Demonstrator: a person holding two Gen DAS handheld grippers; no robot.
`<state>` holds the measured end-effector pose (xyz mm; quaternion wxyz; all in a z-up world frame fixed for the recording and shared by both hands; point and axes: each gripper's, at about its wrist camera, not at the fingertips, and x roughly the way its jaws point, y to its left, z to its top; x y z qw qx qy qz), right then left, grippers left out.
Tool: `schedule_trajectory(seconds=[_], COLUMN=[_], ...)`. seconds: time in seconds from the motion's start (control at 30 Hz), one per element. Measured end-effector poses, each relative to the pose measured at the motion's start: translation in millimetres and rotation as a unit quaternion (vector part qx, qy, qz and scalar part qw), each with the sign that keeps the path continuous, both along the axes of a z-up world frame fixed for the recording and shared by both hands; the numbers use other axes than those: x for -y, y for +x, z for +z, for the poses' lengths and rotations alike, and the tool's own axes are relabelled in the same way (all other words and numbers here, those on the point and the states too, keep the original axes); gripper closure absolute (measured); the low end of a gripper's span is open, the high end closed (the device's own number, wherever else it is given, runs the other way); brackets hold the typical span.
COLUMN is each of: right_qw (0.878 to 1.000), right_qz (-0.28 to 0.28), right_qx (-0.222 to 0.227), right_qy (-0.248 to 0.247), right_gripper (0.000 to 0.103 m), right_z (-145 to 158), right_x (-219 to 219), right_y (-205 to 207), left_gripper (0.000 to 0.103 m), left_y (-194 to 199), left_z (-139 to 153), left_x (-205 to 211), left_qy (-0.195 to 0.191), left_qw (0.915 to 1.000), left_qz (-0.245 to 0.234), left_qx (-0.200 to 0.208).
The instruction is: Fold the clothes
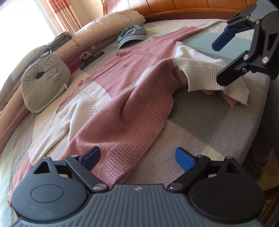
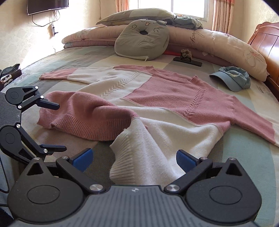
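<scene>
Pink-and-white colour-block knitted sweater (image 2: pixel 157 97) spread front-up on patchwork bed cover (image 2: pixel 244 157), ribbed hem rumpled at near edge. Left gripper (image 1: pixel 137 158) and right gripper (image 2: pixel 134 157) both spread wide, empty. Soft, floppy, stretchy, probably light; best pinched at thick ribbed hem corners.

**Sunlit bedroom, wide bed, wooden headboard**

Fills most of both views: a bed (image 2: pixel 87 57) under a pale checked cover of grey, green and cream. Glossy orange-brown wooden headboard (image 2: pixel 266 40) at the right edge of the right wrist view. Bright window (image 2: pixel 188 8) at top centre, flanked by pink striped curtains (image 2: pixel 221 15). Cream patterned wallpaper (image 2: pixel 15 33) at left, with a dark wall-mounted screen (image 2: pixel 47 6) in the upper left corner and cables hanging below.
</scene>
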<state>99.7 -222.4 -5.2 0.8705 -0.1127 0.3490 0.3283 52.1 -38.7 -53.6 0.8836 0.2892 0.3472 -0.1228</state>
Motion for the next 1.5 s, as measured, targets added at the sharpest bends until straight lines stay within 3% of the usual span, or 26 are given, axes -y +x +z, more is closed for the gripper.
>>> schedule_trajectory(seconds=[0.23,0.5,0.73,0.93,1.1,1.2,1.3,1.43,1.5], right_qw=[1.000,0.999,0.999,0.999,0.998,0.998,0.998,0.999,0.999], right_qz=[0.005,-0.007,-0.007,-0.002,-0.001,0.000,0.000,0.003,0.004], right_qx=[-0.009,-0.016,-0.023,-0.027,-0.037,-0.043,-0.043,-0.037,-0.034], right_qy=[0.015,0.039,0.039,0.037,0.042,0.042,0.038,0.036,0.035], right_gripper=[0.000,0.000,0.000,0.000,0.000,0.000,0.000,0.000,0.000], right_z=[-1.3,-3.7,-10.7,-14.0,-19.0,-21.8,-22.2,-19.3,-17.6], right_x=[5.5,9.4,4.4,7.5,2.8,-1.2,-3.7,-1.5,0.1], right_y=[-29.8,-25.7,-21.8,-18.4,-14.8,-14.8,-15.9,-21.1,-24.0], left_gripper=[0.010,0.007,0.007,0.007,0.007,0.011,0.021,0.052,0.059], left_y=[17.4,42.6,38.5,18.0,15.6,16.0,15.0,10.7,8.0], left_z=[-10.4,-20.1,-22.7,-27.7,-32.8,-36.4,-37.8,-38.9,-39.0], left_x=[24.2,57.8,45.1,8.6,8.6,23.6,35.7,43.3,46.5], left_qy=[0.074,0.166,0.185,0.225,0.238,0.248,0.239,0.218,0.207], left_qw=[0.9965,0.9827,0.9789,0.9696,0.9640,0.9572,0.9568,0.9617,0.9637], left_qz=[-0.024,-0.062,-0.056,-0.029,-0.024,-0.043,-0.061,-0.077,-0.084], left_qx=[0.029,0.053,0.068,0.091,0.117,0.144,0.154,0.148,0.146])
